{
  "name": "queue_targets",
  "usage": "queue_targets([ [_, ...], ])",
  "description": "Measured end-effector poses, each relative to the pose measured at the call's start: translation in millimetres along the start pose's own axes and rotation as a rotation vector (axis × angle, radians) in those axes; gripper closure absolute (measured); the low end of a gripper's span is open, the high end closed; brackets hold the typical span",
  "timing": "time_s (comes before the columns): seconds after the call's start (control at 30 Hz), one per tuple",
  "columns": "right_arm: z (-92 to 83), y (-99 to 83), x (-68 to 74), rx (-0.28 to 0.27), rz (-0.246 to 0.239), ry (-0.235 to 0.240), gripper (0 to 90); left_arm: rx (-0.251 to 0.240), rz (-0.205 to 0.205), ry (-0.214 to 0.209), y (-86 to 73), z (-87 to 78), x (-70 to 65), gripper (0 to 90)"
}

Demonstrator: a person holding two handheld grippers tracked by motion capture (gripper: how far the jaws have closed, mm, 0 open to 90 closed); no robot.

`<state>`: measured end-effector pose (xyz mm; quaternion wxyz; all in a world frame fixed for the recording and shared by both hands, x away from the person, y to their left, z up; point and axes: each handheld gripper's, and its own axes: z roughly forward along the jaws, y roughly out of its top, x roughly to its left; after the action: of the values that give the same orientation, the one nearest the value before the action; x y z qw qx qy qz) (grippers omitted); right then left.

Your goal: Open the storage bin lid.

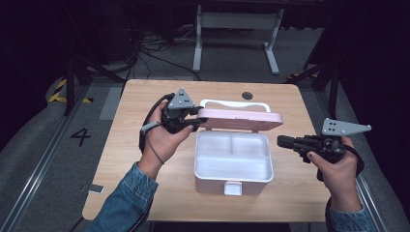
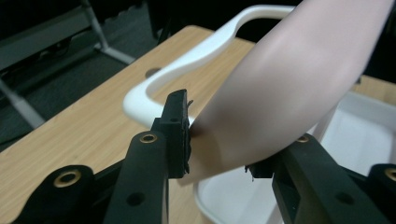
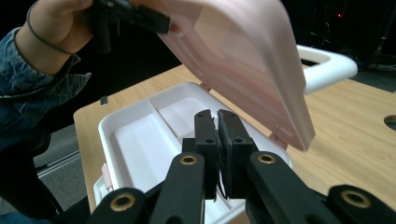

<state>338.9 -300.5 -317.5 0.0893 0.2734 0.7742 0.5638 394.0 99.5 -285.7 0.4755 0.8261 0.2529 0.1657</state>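
With our left gripper (image 1: 196,121) fingers clamped on the pink lid (image 1: 240,119), right gripper (image 3: 217,154) fingers together, we raise it slowly.

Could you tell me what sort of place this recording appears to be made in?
Probably a lab or test workshop: a bare wooden table on grey carpet, loose cables behind it, hazard tape and a floor number "4".
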Motion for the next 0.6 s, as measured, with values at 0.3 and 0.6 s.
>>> queue_targets([
  [0.3,-8.9,-8.0,2.3,0.013,0.012,-0.021,87.5,-0.049,-0.003,-0.009,12.8,4.7,6.9,65.9],
  [0.6,-18.0,-14.2,3.6,0.015,0.024,-0.046,87.3,-0.026,0.002,0.019,22.3,15.3,19.1,67.4],
])
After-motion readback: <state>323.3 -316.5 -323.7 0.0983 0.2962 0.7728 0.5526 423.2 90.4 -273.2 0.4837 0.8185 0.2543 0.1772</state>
